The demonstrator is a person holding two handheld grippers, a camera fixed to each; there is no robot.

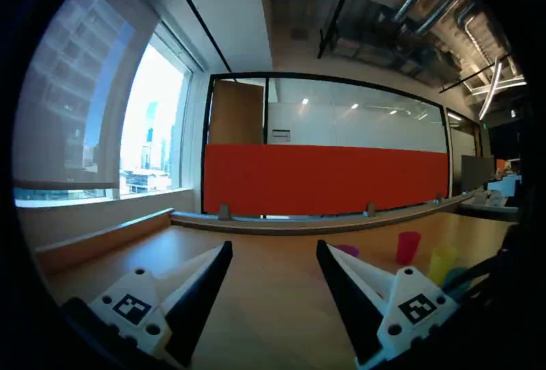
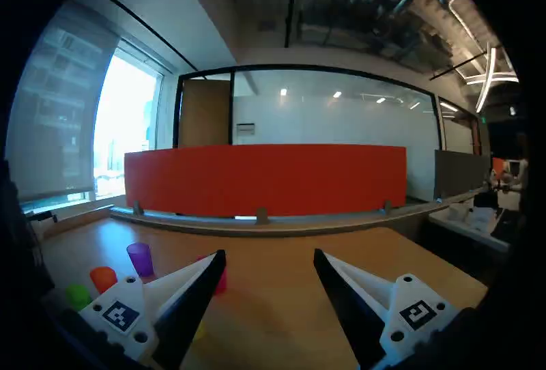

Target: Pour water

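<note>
- My left gripper [image 1: 273,246] has its jaws apart with nothing between them, held low over the wooden desk [image 1: 273,302].
- My right gripper [image 2: 269,254] is the same: jaws wide apart, empty, facing the orange partition [image 2: 266,179] along the desk's far edge.
- In the left gripper view the cups stand off to the right of my jaws: a pink cup [image 1: 408,247] and a yellow cup [image 1: 441,264], upright, toward the desk's right edge.
- In the right gripper view the cups sit left of my jaws: a purple cup [image 2: 140,259], an orange cup [image 2: 103,278] and a green cup [image 2: 78,295].
- So the cluster lies between my two hands, and each must swing inward.
- The right hand looks nearer, though the fisheye makes that hard to judge.
- I can't tell which cup holds water.
</note>
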